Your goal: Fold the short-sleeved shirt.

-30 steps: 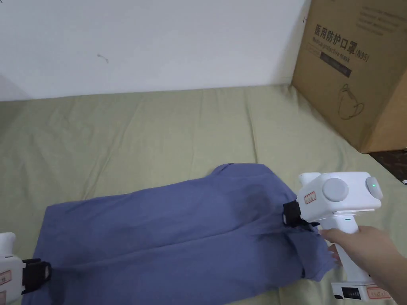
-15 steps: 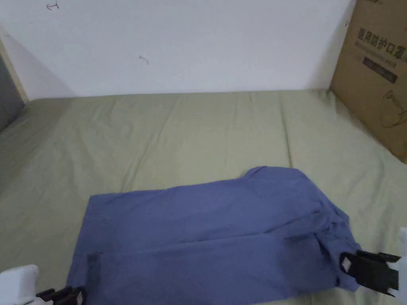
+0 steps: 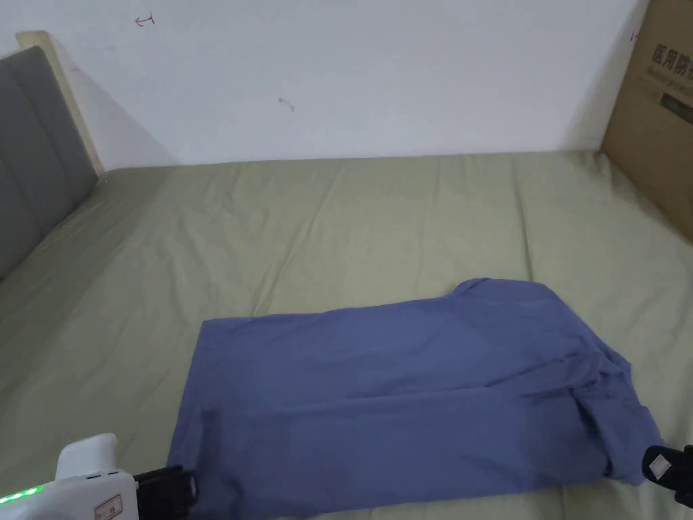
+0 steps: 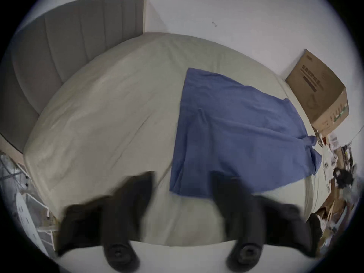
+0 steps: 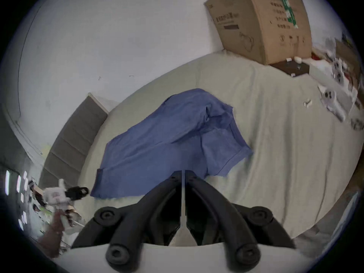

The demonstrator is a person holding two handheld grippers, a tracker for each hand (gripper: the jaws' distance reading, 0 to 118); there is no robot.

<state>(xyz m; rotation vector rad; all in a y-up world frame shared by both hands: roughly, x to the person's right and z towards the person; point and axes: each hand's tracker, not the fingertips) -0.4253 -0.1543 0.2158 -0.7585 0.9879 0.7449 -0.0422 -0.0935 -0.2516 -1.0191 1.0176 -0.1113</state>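
The blue shirt (image 3: 406, 386) lay folded lengthwise near the bed's (image 3: 338, 223) front edge. The left gripper (image 4: 181, 190) gaped wide, empty, by its hem. The right gripper (image 5: 183, 173) was closed on nothing.

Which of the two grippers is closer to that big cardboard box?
The right gripper: it sits at the shirt's sleeve end, on the cardboard box's side. The left gripper is at the opposite, hem end.

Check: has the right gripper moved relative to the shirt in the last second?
Yes. The right gripper has backed off the blue shirt toward the person; it now sits just past the sleeve edge.
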